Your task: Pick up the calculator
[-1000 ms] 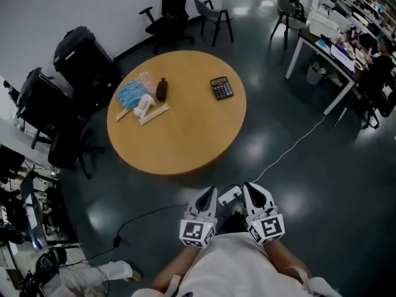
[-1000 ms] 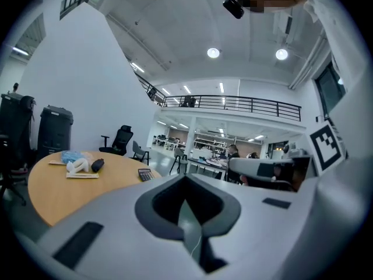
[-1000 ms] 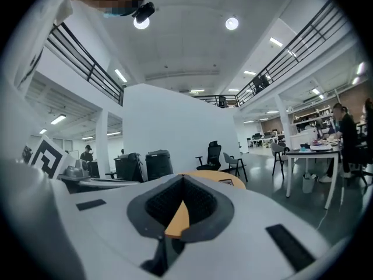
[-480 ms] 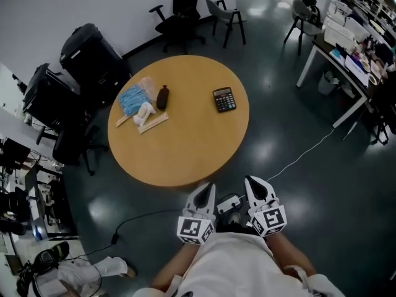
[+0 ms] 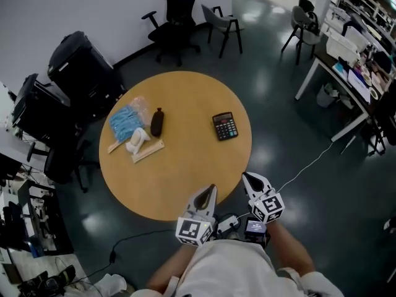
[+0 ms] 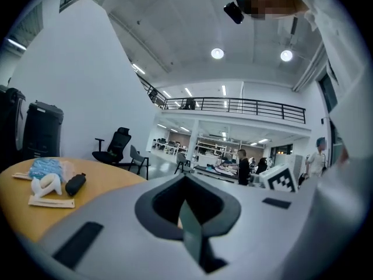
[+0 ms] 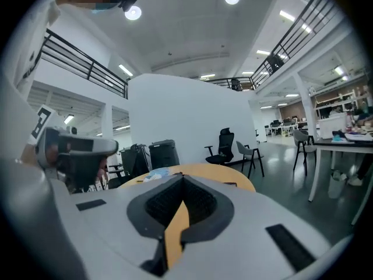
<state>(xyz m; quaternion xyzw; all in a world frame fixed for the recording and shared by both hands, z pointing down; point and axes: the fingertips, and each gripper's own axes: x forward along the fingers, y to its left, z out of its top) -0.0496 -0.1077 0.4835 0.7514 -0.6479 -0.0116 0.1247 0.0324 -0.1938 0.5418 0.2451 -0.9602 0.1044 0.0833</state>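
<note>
The black calculator (image 5: 225, 126) lies flat on the right half of a round wooden table (image 5: 185, 178). Both grippers are held close to the person's body at the table's near edge, well short of the calculator. My left gripper (image 5: 210, 190) reaches just over the rim and is shut with nothing in it; in the left gripper view (image 6: 185, 182) its jaws meet in a thin seam. My right gripper (image 5: 246, 177) hangs beside the rim, also shut and empty (image 7: 182, 181). In the right gripper view a thin dark sliver on the tabletop (image 7: 231, 184) may be the calculator.
On the table's left half lie a blue packet (image 5: 122, 120), a white object (image 5: 134, 141), a dark pouch (image 5: 156, 122) and a pale flat strip (image 5: 147, 151). Black cases (image 5: 77, 64) stand at the left, office chairs (image 5: 176, 17) behind, white desks (image 5: 337, 60) at the right. A white cable (image 5: 303, 166) crosses the floor.
The person has stepped up to the table, which now lies nearer. Both shut grippers went forward to its near edge, the left over the rim, the right lower beside it.
</note>
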